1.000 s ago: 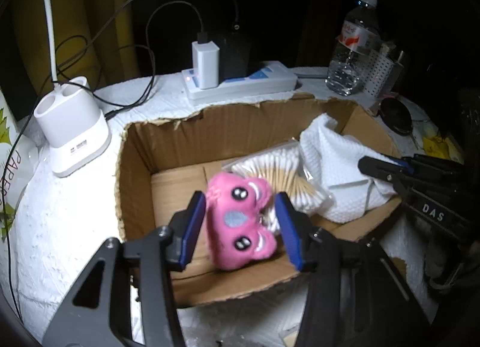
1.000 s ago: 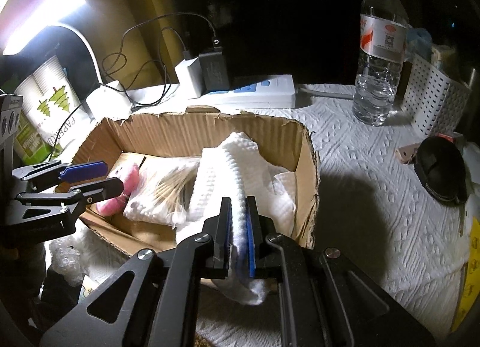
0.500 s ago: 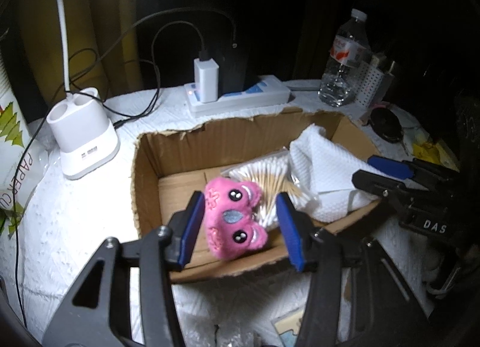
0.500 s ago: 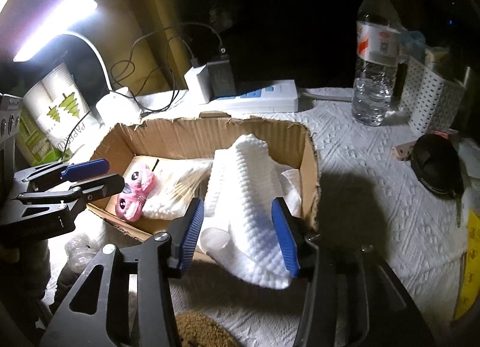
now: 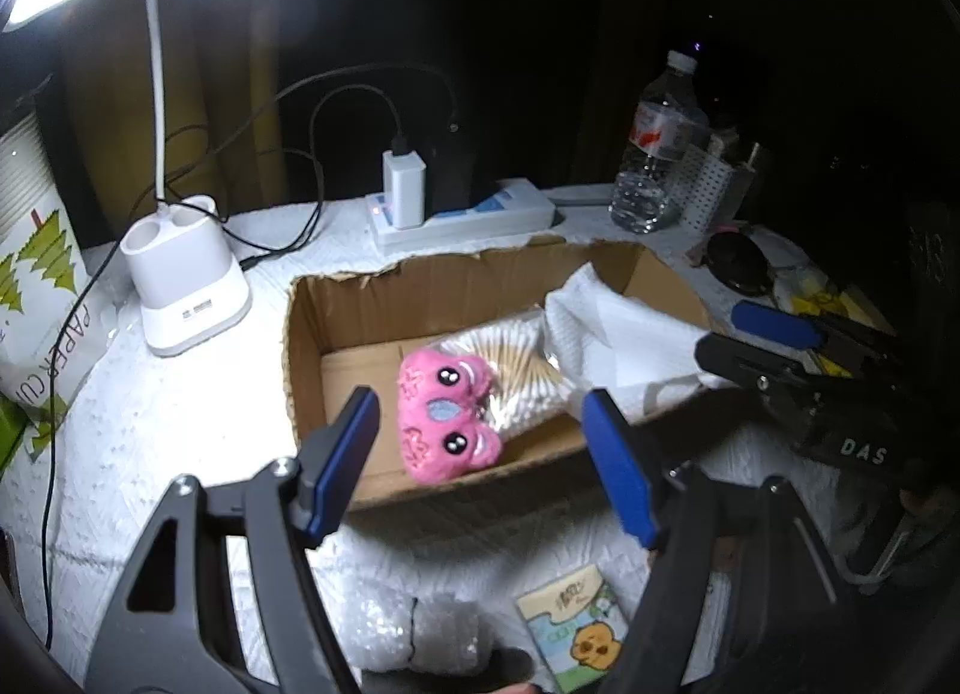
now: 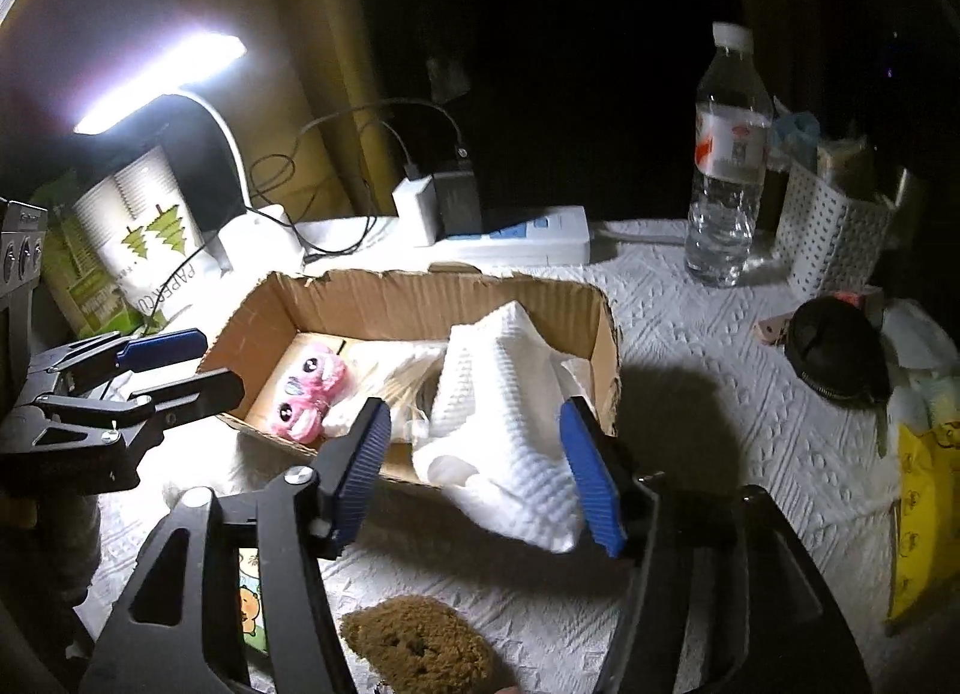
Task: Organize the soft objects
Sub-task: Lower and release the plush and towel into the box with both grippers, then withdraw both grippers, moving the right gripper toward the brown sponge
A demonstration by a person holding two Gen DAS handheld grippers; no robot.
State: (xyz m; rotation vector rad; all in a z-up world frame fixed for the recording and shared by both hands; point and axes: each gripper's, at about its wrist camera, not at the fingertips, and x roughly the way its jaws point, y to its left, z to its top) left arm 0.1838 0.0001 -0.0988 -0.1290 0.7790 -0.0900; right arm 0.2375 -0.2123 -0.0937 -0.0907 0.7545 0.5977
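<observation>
An open cardboard box (image 5: pixel 360 298) (image 6: pixel 420 298) holds a pink plush toy (image 5: pixel 447 415) (image 6: pixel 309 388), a bag of cotton swabs (image 5: pixel 516 358) (image 6: pixel 396 376) and a white cloth (image 5: pixel 618 328) (image 6: pixel 510 418) that drapes over the near wall. My left gripper (image 5: pixel 480 466) is open and empty, held back above the box's near edge. My right gripper (image 6: pixel 474 472) is open and empty, with the cloth lying between its fingers, apart from them. A brown sponge (image 6: pixel 420 646) lies on the table in front of the box.
A lamp base (image 5: pixel 186 286), power strip (image 5: pixel 462 214) with chargers, water bottle (image 5: pixel 654 154) (image 6: pixel 729 166), white basket (image 6: pixel 834 238) and black pouch (image 6: pixel 834 346) stand around the box. A tissue pack (image 5: pixel 576 628) and bubble wrap (image 5: pixel 414 634) lie near the front.
My right gripper opened and let go of the white cloth, which now rests over the box wall. Both grippers drew back and up from the box.
</observation>
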